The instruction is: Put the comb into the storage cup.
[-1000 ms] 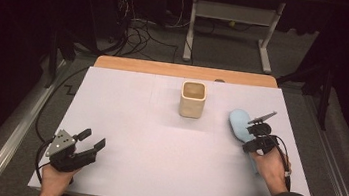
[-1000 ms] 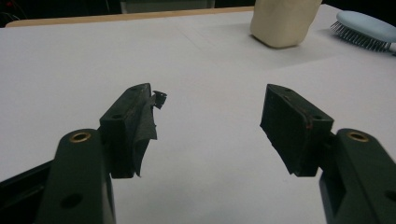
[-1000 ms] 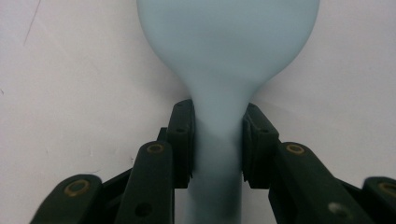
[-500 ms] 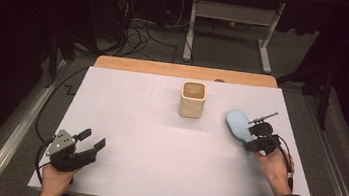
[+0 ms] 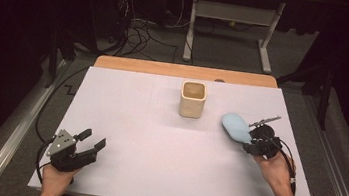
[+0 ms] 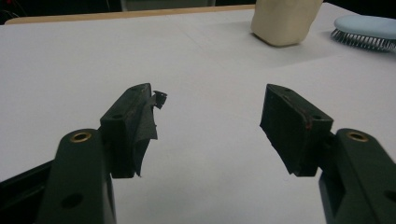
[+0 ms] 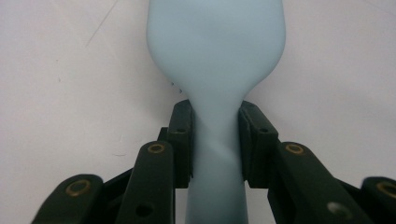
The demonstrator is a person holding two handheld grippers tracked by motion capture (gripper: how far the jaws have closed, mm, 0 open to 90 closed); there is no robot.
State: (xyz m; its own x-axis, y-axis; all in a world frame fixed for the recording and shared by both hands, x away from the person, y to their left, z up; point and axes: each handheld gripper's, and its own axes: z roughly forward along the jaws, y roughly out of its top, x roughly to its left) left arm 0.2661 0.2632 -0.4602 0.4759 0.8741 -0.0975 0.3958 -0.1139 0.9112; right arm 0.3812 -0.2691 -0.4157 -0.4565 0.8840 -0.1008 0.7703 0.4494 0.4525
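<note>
White table (image 5: 156,151) — dark room, tangled cables (image 5: 143,28).

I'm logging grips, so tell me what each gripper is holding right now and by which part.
The right gripper is shut on the blue brush, clamped on the narrow neck of its handle. The left gripper is open and holds nothing.

White-topped table (image 5: 157,141) with a bare wooden strip along its far edge. A cream square cup (image 5: 193,99) stands upright near the far middle. A light blue hairbrush (image 5: 236,126) lies right of it, near but apart.
</note>
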